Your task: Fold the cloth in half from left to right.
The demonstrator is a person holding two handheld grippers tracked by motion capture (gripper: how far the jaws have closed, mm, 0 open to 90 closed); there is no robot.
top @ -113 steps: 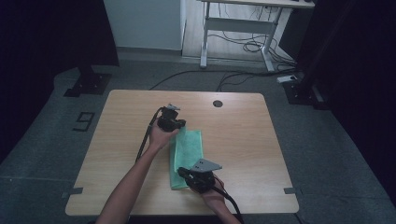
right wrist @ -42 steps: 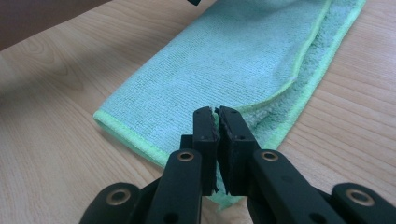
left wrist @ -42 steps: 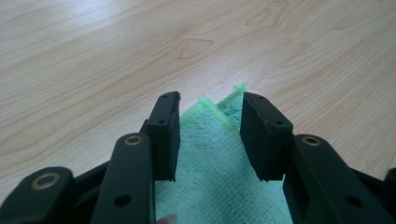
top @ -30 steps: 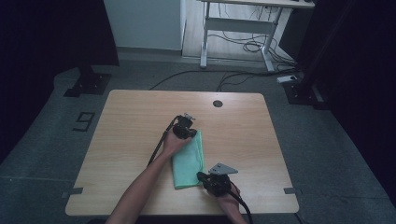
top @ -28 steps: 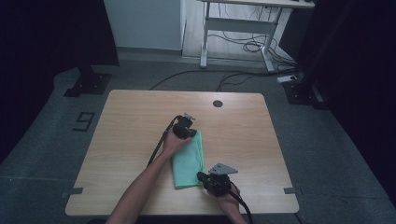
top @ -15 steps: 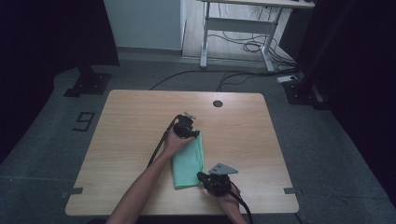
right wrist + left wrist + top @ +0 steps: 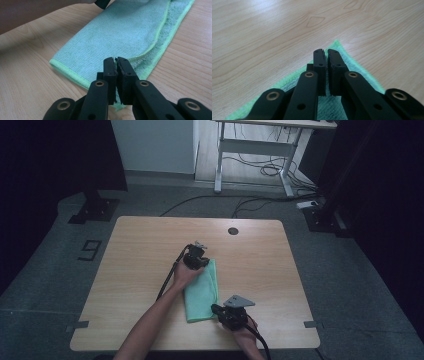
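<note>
A green cloth [image 7: 202,292] lies folded lengthwise on the wooden table [image 7: 140,250]. My left gripper [image 7: 205,265] is at the cloth's far corner. In the left gripper view its jaws [image 7: 326,51] have just been closing and now stand shut on the cloth [image 7: 352,62] close to that corner, whose tip shows just past them. My right gripper [image 7: 216,309] is at the cloth's near right edge. In the right gripper view its jaws [image 7: 115,59] are shut on the folded cloth's [image 7: 125,32] edge, with green threads showing between the pads.
A round cable hole [image 7: 233,231] sits near the table's far edge. Another desk's white legs [image 7: 220,165] and loose cables [image 7: 265,167] stand on the floor beyond. Tape marks [image 7: 76,325] lie on the floor beside the table's near corners.
Since the earliest frame both hands and the cloth have shifted right on the table. Over the last second nothing has visibly moved in the high view.
</note>
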